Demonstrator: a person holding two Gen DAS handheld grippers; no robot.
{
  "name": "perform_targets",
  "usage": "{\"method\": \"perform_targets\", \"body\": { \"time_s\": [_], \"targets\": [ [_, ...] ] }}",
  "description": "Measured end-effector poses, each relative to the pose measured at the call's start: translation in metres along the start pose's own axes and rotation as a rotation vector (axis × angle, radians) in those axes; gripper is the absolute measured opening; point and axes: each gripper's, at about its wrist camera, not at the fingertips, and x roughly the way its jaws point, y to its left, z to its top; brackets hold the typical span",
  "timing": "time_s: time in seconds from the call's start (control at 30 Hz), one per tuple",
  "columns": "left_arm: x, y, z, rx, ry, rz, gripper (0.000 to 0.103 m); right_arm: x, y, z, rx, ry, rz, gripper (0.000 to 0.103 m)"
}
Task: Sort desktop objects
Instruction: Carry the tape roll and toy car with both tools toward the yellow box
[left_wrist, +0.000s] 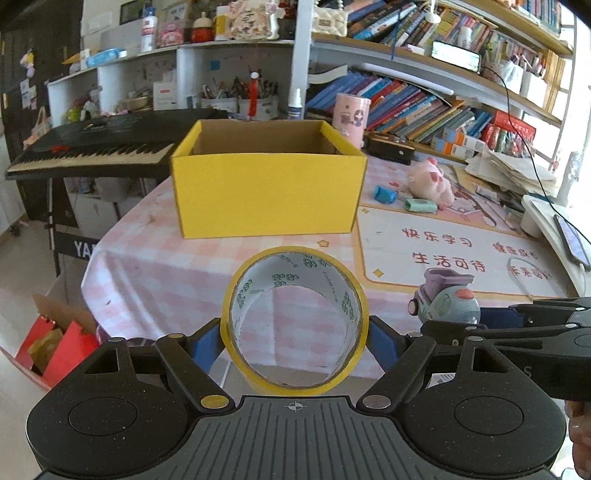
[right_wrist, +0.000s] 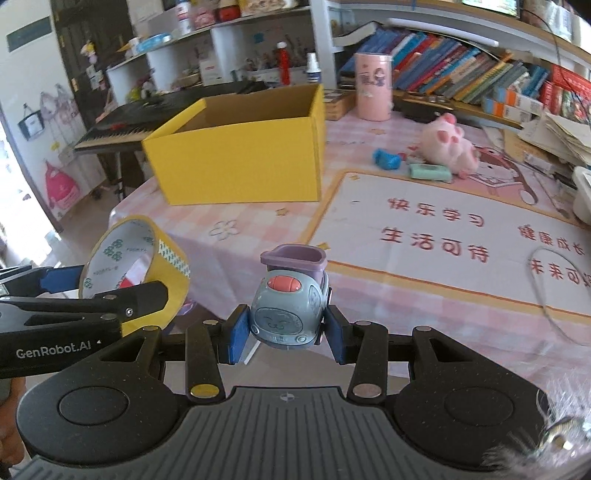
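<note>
My left gripper (left_wrist: 294, 341) is shut on a yellow tape roll (left_wrist: 295, 258), held upright above the table's near edge, in front of the open yellow box (left_wrist: 267, 192). My right gripper (right_wrist: 286, 328) is shut on a grey-blue toy car (right_wrist: 291, 306) with a purple top, held just above the table. The toy car also shows in the left wrist view (left_wrist: 445, 299), and the tape roll in the right wrist view (right_wrist: 166, 254) at the left. The yellow box (right_wrist: 240, 162) stands at the far left of the table.
A pink plush pig (right_wrist: 448, 146), a blue object (right_wrist: 386, 159) and a green case (right_wrist: 430, 171) lie on the mat (right_wrist: 443, 236) behind. A pink cylinder (right_wrist: 373, 86), books and a keyboard (left_wrist: 92, 147) stand beyond. A phone (left_wrist: 572, 242) lies at the right.
</note>
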Motion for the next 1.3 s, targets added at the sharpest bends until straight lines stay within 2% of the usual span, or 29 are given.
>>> {"method": "perform_targets", "body": {
  "time_s": [0.63, 1.03, 1.3],
  "targets": [
    [-0.018, 0.038, -0.005, -0.074, -0.035, 0.087, 0.083, 0.015, 0.047, 0.009, -0.102, 0.021, 0.090, 0.041],
    [-0.015, 0.043, 0.004, -0.051, -0.059, 0.078, 0.083, 0.016, 0.050, 0.017, -0.096, -0.005, 0.077, 0.041],
    [-0.016, 0.045, 0.015, -0.051, -0.103, 0.082, 0.083, 0.018, 0.054, 0.031, -0.123, -0.028, 0.062, 0.041]
  ]
}}
